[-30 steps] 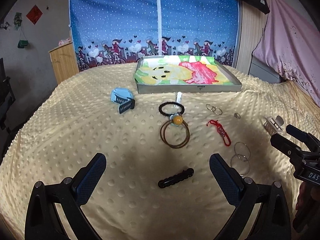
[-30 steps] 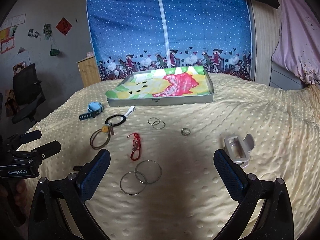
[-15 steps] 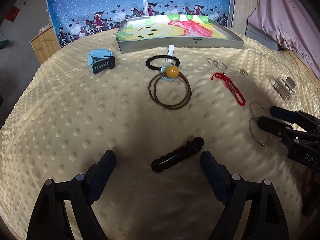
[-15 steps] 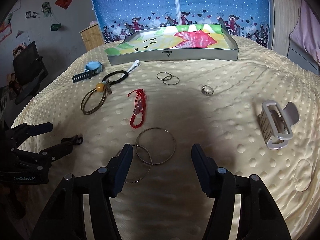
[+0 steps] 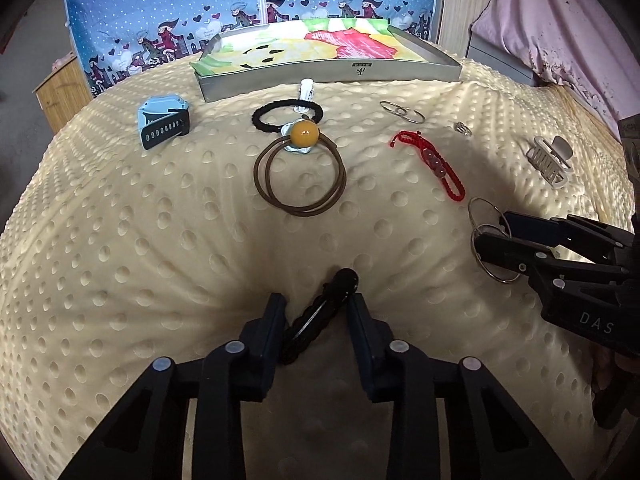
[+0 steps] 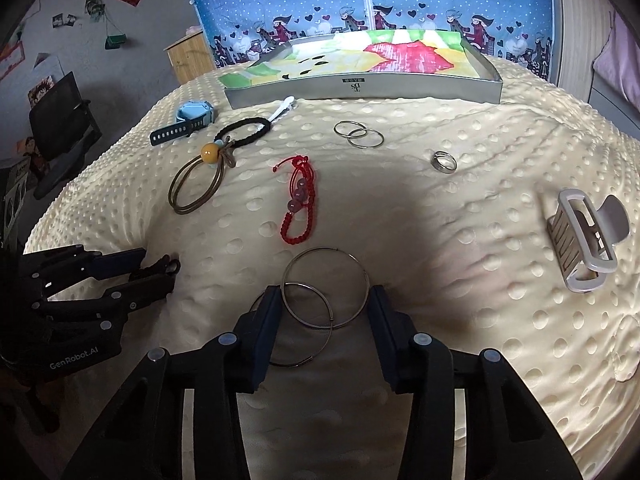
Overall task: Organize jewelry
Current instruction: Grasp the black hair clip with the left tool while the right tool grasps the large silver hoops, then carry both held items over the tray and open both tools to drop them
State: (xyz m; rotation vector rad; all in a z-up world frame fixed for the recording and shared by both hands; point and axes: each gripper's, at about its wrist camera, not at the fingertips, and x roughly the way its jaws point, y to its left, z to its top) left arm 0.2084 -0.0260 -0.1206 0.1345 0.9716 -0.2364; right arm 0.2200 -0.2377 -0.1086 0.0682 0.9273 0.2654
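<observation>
A black hair clip (image 5: 320,312) lies slantwise on the yellow dimpled blanket (image 5: 160,260). My left gripper (image 5: 316,308) straddles it with its jaws closing; both pads touch the clip. The same gripper (image 6: 160,270) shows at the left edge of the right wrist view. Two large silver hoops (image 6: 320,308) overlap on the blanket. My right gripper (image 6: 326,300) is closing around them, and its pads meet the sides of the farther hoop (image 6: 362,272). In the left wrist view that gripper (image 5: 492,236) sits over the hoops (image 5: 486,216). The patterned metal tray (image 5: 328,72) stands at the far side.
Spread between me and the tray are a blue watch (image 5: 164,126), a black hair tie (image 5: 286,116), a brown hair tie with a yellow bead (image 5: 300,180), a red cord bracelet (image 5: 432,164), small linked rings (image 5: 402,112), a ring (image 6: 443,161) and a grey claw clip (image 6: 584,236).
Both grippers have sunk to the blanket and tilted down. The left jaws have narrowed from wide open onto the black clip, the right jaws onto the hoops.
</observation>
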